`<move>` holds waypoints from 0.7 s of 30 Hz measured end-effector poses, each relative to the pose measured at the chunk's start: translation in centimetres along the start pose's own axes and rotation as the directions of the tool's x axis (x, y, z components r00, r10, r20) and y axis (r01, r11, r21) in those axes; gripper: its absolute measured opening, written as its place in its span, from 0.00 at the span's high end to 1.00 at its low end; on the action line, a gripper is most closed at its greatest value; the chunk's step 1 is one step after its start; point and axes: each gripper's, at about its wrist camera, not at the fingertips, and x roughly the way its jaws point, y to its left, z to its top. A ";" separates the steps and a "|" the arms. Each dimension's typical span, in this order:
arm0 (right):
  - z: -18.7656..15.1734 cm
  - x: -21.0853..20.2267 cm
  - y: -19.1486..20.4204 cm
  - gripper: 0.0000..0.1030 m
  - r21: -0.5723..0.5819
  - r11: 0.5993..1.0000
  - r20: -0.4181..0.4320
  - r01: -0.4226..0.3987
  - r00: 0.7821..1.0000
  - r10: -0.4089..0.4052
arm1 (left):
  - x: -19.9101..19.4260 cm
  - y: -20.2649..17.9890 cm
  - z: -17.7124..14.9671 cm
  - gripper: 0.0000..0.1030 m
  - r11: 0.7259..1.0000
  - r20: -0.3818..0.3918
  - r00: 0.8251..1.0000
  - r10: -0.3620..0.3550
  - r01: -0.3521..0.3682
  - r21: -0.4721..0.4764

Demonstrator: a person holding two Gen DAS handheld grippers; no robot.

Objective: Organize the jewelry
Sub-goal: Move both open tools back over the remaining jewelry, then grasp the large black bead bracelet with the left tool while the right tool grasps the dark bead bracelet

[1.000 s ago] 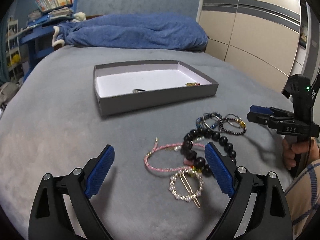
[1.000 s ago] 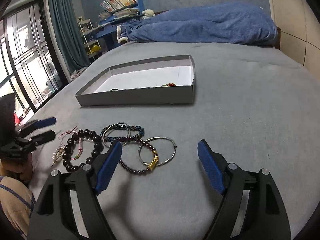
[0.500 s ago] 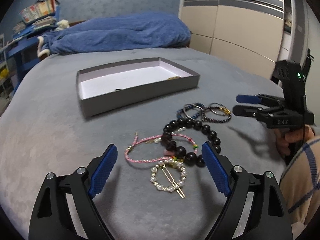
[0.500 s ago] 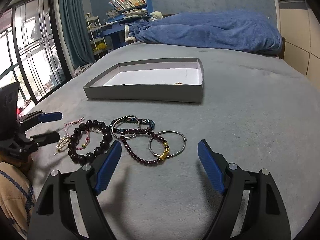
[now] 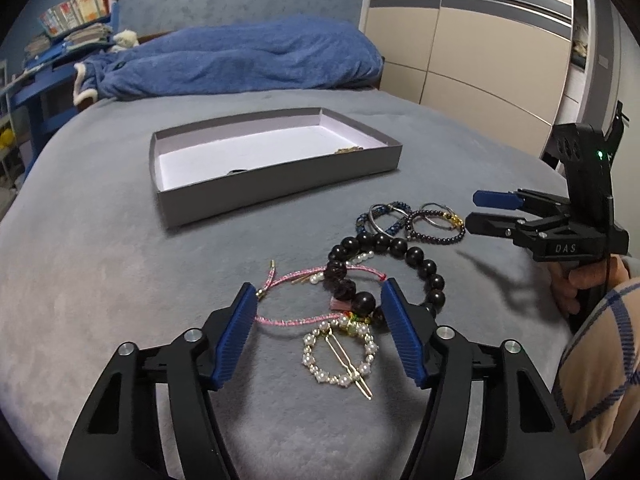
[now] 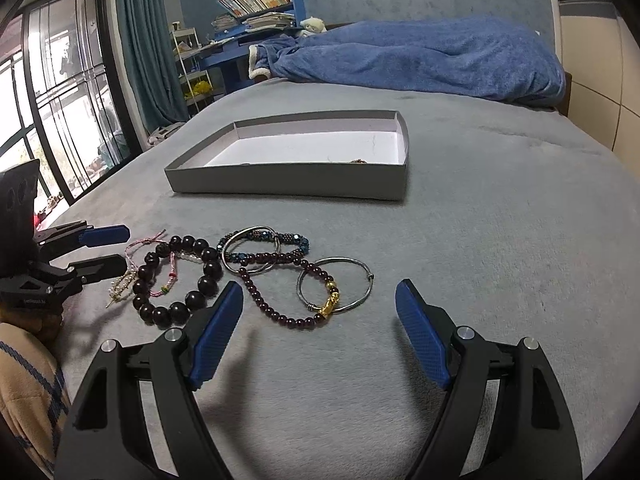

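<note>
Left gripper [image 5: 318, 304] is closing – the pink cord bracelet [image 5: 298, 300] and pearl hair clip [image 5: 340, 356] lie between its blue pads, untouched; right gripper [image 6: 320, 312] hangs wide over the bangle [image 6: 336, 285] – grey box [image 6: 288, 184] sits beyond on the bed [image 6: 500, 240]

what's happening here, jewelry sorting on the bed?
Yes. A person holds a gripper in each hand over a pile of bracelets on the grey bed. The left gripper is closing around the pink cord bracelet beside the pearl hair clip, not yet gripping. The right gripper hangs open above the silver bangle, holding nothing. The grey box beyond holds only a couple of small pieces.
</note>
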 end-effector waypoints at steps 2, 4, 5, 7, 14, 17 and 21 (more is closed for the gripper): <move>0.1 0.4 -0.2 0.24 0.014 1.000 -0.020 0.007 1.000 -0.007 | 0.1 -0.1 0.5 0.39 1.000 0.001 1.000 -0.017 0.017 0.002; 0.2 0.7 -0.5 0.25 0.024 1.000 -0.031 0.014 0.999 -0.013 | 0.4 -0.4 0.9 0.41 0.999 -0.001 0.999 -0.032 0.032 0.017; 0.2 0.8 -0.6 0.25 0.027 1.000 -0.035 0.016 0.999 -0.015 | 0.6 -0.7 1.1 0.42 0.999 -0.006 0.999 -0.042 0.043 0.031; 0.2 0.9 -0.6 0.25 0.030 0.999 -0.039 0.020 0.999 -0.019 | 1.2 -1.2 1.5 0.47 0.997 -0.029 0.998 -0.052 0.054 0.050; 0.1 0.8 -0.5 0.25 0.027 0.999 -0.039 0.022 0.999 -0.021 | 3.7 -1.5 2.5 0.76 0.998 -0.109 0.993 -0.035 0.041 0.057; 0.1 0.8 -0.6 0.25 0.028 0.999 -0.040 0.021 0.999 -0.020 | 3.5 -1.8 2.4 0.85 0.996 -0.100 0.994 -0.032 0.040 0.081; 0.1 0.8 -0.5 0.25 0.028 0.999 -0.039 0.021 0.999 -0.020 | 1.5 -1.6 2.3 0.85 0.996 -0.007 0.999 -0.040 0.040 0.074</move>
